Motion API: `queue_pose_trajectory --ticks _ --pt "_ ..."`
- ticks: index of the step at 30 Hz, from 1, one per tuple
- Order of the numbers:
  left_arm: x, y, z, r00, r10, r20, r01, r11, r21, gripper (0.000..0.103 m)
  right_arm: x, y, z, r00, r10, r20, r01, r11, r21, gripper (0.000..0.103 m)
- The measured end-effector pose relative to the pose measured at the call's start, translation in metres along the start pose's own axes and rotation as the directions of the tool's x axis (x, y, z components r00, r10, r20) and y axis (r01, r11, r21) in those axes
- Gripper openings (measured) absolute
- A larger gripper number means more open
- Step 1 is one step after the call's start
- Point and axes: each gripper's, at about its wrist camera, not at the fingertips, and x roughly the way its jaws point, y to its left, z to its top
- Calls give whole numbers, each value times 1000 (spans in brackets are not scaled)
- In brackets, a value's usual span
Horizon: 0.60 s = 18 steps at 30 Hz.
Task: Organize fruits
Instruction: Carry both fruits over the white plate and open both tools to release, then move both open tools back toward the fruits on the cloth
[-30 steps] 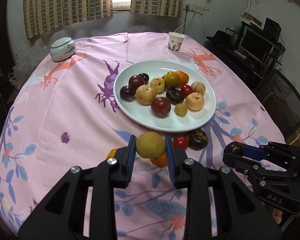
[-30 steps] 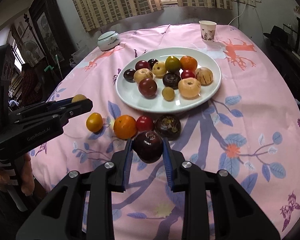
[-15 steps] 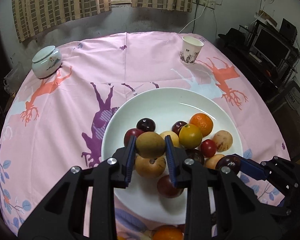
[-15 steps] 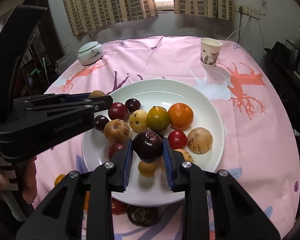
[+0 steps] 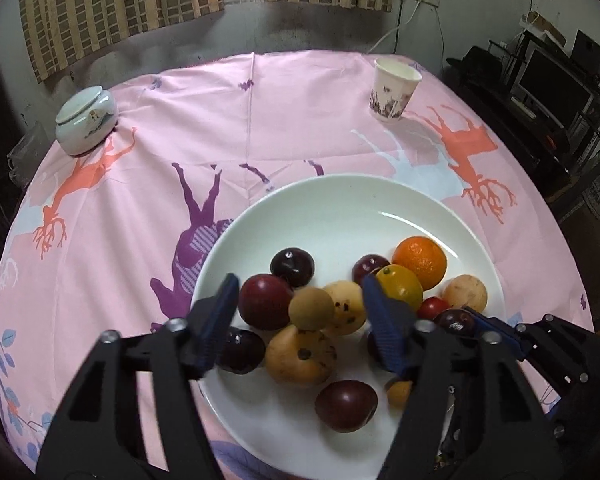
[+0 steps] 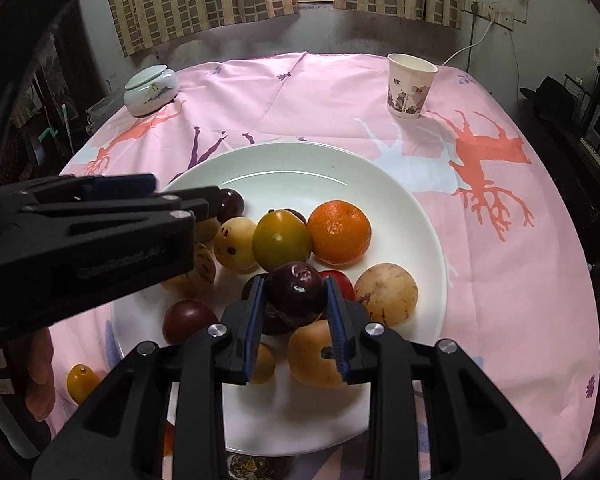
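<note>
A white plate (image 5: 332, 208) on the pink tablecloth holds several fruits. My left gripper (image 5: 300, 316) is open above the plate. The small tan fruit (image 5: 311, 308) it held lies free between the spread jaws, on top of other fruits. My right gripper (image 6: 296, 300) is shut on a dark purple plum (image 6: 296, 294) and holds it over the plate (image 6: 300, 168), just in front of an orange (image 6: 339, 232) and a green-yellow fruit (image 6: 281, 239). The left gripper's body (image 6: 88, 236) covers the plate's left side in the right wrist view.
A paper cup (image 5: 394, 90) stands at the back right and a lidded ceramic jar (image 5: 86, 120) at the back left. A small yellow-orange fruit (image 6: 82, 380) lies on the cloth left of the plate. A desk with monitors stands to the right, off the table.
Both grippers moved forward from the table's front edge to above the plate. The left gripper opened and let go of the tan fruit. The right gripper stays shut on the plum.
</note>
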Motion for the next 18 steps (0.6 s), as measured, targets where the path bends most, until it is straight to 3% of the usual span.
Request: queue_pose_trajectory --ticks 3,4,6,8,14,18 --pt "-25 2 -3 999 5 48 -5 1000 10 75 -10 -1 -5 1000 -17 -10 17 1000 0 33" --pt "-35 4 -4 998 -3 60 3 1000 2 77 -15 -2 -8 1000 -23 -8 23 1000 4 59" --pt "-53 10 -9 996 -30 82 32 999 -26 81 -31 -2 -11 998 -22 61 21 1000 17 98" --pt "-68 14 -15 995 -52 88 56 997 -46 81 -45 0 -11 990 -39 139 37 999 15 100" --pt "-126 33 -56 986 -70 153 85 992 -98 82 -73 1 -12 987 6 159 -8 1000 16 100" --pt "-157 51 -100 981 -37 188 60 991 -117 88 -105 -3 -34 981 14 193 -20 999 27 100"
